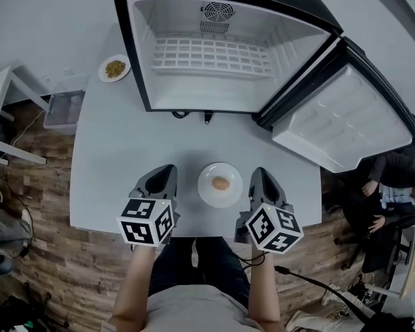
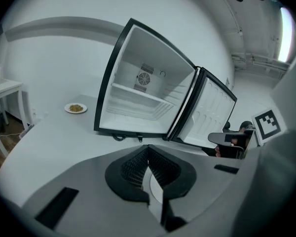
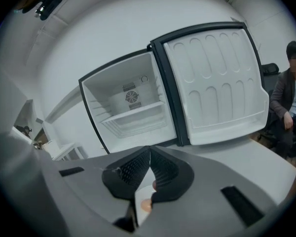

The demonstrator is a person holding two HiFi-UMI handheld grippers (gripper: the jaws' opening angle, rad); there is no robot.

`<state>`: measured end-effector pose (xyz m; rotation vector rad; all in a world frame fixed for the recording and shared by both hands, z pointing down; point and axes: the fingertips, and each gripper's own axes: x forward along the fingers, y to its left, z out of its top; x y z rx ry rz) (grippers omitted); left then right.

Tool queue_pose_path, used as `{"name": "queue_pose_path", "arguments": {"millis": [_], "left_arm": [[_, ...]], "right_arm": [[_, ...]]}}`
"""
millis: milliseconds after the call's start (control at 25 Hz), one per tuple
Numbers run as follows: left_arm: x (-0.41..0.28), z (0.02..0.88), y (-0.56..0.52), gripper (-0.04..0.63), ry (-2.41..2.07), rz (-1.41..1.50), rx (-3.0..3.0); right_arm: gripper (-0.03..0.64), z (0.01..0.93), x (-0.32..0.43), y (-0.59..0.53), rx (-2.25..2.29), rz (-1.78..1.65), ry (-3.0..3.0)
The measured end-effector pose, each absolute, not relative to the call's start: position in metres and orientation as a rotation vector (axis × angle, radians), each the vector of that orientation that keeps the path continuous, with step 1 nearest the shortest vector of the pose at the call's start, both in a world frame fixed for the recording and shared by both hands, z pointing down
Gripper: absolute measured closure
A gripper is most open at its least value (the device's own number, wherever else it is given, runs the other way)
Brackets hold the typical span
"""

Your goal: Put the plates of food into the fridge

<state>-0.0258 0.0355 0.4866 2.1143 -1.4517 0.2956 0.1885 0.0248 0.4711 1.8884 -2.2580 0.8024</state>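
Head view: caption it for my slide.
Left gripper and right gripper, jaws shut, flank a plate of food before the open fridge.

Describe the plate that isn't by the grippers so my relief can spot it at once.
Start at the open black fridge on the grey table. Just off its left side sits a small white plate. It holds yellowish-green crumbs, unlike the near plate, which bears one brown lump.
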Motion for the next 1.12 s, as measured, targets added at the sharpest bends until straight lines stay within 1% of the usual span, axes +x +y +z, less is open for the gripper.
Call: {"name": "queue_pose_path", "arguments": {"millis": [120, 280, 560, 760, 880, 920, 960, 1040, 1120], "left_arm": [[-0.021, 0.513, 0.036, 0.588, -1.407, 0.341, 2.054], [-0.011, 0.548, 0.044, 0.588, -1.322, 0.382, 1.974], [0.011, 0.601, 0.062, 0.588, -1.144, 0.352, 1.820], [0.020, 0.621, 0.063, 0.586, -1.044, 0.349, 1.768], [0.024, 0.628, 0.060, 0.586, -0.984, 0.317, 1.722], [0.025, 0.631, 0.061, 0.583, -0.962, 0.317, 1.708], [0.027, 0.633, 0.062, 0.564, -0.940, 0.321, 1.697], [0.031, 0.637, 0.064, 0.513, -0.902, 0.327, 1.675], [0.035, 0.640, 0.066, 0.497, -0.874, 0.308, 1.648]], "right_arm": [[0.603, 0.501, 0.190, 0.019, 1.789, 0.901, -2.244], [0.603, 0.542, 0.189, 0.020, 1.598, 0.927, -2.228], [0.601, 0.614, 0.198, 0.035, 1.339, 1.066, -2.103], [0.600, 0.639, 0.200, 0.043, 1.167, 1.209, -2.065], [0.596, 0.647, 0.200, 0.047, 1.069, 1.233, -2.051], [0.573, 0.649, 0.199, 0.049, 1.037, 1.236, -2.045], [0.530, 0.652, 0.199, 0.050, 1.011, 1.240, -2.039], [0.520, 0.656, 0.200, 0.052, 0.984, 1.257, -2.030], [0.518, 0.658, 0.199, 0.052, 0.970, 1.300, -2.031]]}}
